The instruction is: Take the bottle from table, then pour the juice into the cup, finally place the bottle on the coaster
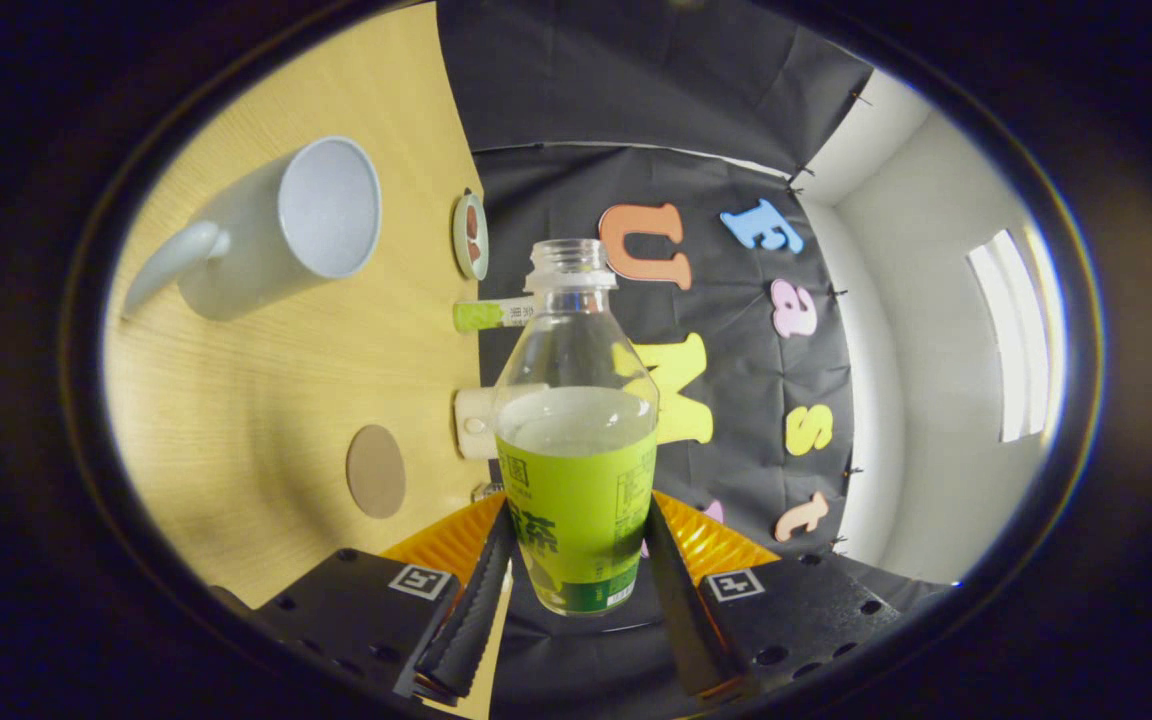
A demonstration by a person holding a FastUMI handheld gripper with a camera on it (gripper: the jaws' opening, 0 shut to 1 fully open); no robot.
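Your gripper [576, 575] has both fingers clamped on the bottle [576, 440], one on each side of the green label, cap off, juice about halfway up. The view is rolled sideways, so the table [266, 400] stands off the left finger. Cup [281, 230] sits well beyond that finger, mouth facing you; coaster [376, 471] is nearer, flat on the wood, nothing on it

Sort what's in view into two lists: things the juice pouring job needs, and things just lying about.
For the job: bottle, uncapped and gripped between the gripper fingers; cup; coaster.

Lying about: small round dish; green tube; cream-coloured object behind the bottle.
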